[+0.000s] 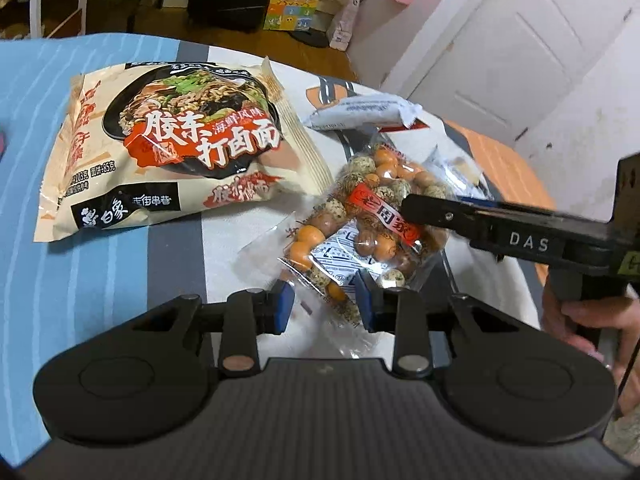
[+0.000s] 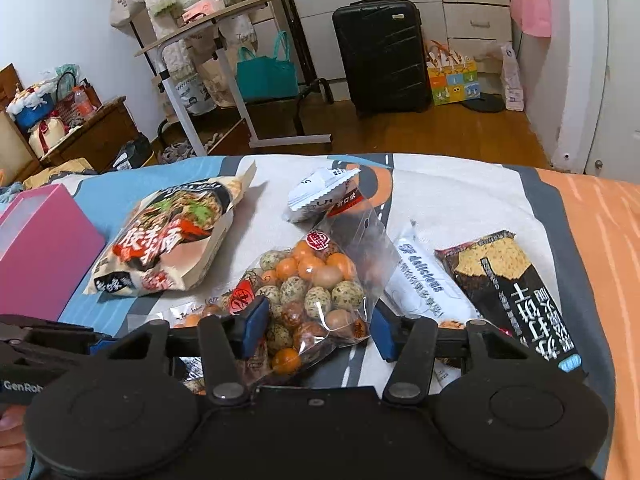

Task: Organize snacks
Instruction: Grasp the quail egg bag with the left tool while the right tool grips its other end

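Observation:
A clear bag of orange and speckled coated nuts [image 1: 372, 208] [image 2: 312, 280] lies mid-bed, and I cannot tell whether it is one bag or two overlapping. My left gripper [image 1: 324, 304] is shut on its near crinkled end, with the blue pads on either side of the plastic. My right gripper [image 2: 318, 326] is shut on the bulging part by the red label. One of its black fingers [image 1: 440, 212] crosses over the bag in the left wrist view. A large instant noodle pack [image 1: 172, 152] [image 2: 172, 240] lies flat to the left.
A small white packet [image 1: 360, 114] [image 2: 320, 196] lies beyond the bag. A white "delicious" packet [image 2: 424, 284] and a black cracker pack [image 2: 516, 292] lie to the right. A pink box [image 2: 44, 256] stands at the left. The bed edge, a suitcase [image 2: 384, 56] and the floor lie beyond.

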`<state>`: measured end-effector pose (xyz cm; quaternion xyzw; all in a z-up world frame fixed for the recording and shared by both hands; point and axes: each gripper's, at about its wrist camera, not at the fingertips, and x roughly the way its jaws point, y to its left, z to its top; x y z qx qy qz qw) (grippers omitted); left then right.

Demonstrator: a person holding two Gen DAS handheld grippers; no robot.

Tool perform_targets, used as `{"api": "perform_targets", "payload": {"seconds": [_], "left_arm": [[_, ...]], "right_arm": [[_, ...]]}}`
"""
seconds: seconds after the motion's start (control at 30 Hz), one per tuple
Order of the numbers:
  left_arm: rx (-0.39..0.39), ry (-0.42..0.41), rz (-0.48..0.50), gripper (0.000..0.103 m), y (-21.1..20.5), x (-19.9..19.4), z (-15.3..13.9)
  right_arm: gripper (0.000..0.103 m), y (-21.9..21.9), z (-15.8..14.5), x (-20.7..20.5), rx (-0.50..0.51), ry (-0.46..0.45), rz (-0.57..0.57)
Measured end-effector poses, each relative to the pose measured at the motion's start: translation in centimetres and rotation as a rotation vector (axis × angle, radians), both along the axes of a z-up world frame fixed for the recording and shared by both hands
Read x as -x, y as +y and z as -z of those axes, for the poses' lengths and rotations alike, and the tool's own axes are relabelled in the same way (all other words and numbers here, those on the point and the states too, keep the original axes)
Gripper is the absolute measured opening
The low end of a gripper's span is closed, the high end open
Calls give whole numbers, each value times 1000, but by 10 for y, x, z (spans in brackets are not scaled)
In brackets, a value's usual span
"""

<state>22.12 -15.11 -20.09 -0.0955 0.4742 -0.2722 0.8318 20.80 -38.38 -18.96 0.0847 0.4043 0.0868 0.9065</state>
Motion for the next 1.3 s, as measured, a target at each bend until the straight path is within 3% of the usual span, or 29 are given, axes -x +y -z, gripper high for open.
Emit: {"api": "perform_targets", "payload": {"seconds": [0.4, 0.57, 0.7, 0.83, 0.9, 0.97, 1.0, 1.03, 1.13, 1.3], "left_arm": [[-48, 76, -39, 37, 18, 8, -4], [-29, 86, -42, 41, 24, 3, 3], [1, 107, -48, 41, 29, 1, 7], [4, 114, -43, 41, 31, 1, 9], [7, 116, -44, 41, 31, 0, 10], [14, 110, -41, 41, 31, 0, 10], [21, 100, -33, 41, 31, 0, 11], [29, 83, -16, 41, 31, 1, 11], [81, 62, 22, 65, 28, 5, 13], [-40, 3, 24, 65, 2, 18, 4]], "right_arm": [[58, 22, -8, 23, -51, 159, -42], [61, 22, -4, 20, -44, 182, -59], [67, 26, -2, 18, 16, 130, -112], [89, 28, 5, 15, 87, 63, -155], [88, 21, 10, 12, 28, 57, -155], [67, 16, 10, 9, -47, 70, -161], [65, 15, 9, 8, -63, 78, -159], [64, 17, 7, 8, -51, 88, -159], [62, 20, 2, 4, -56, 152, -139], [61, 31, -1, 5, 1, 194, -142]]}}
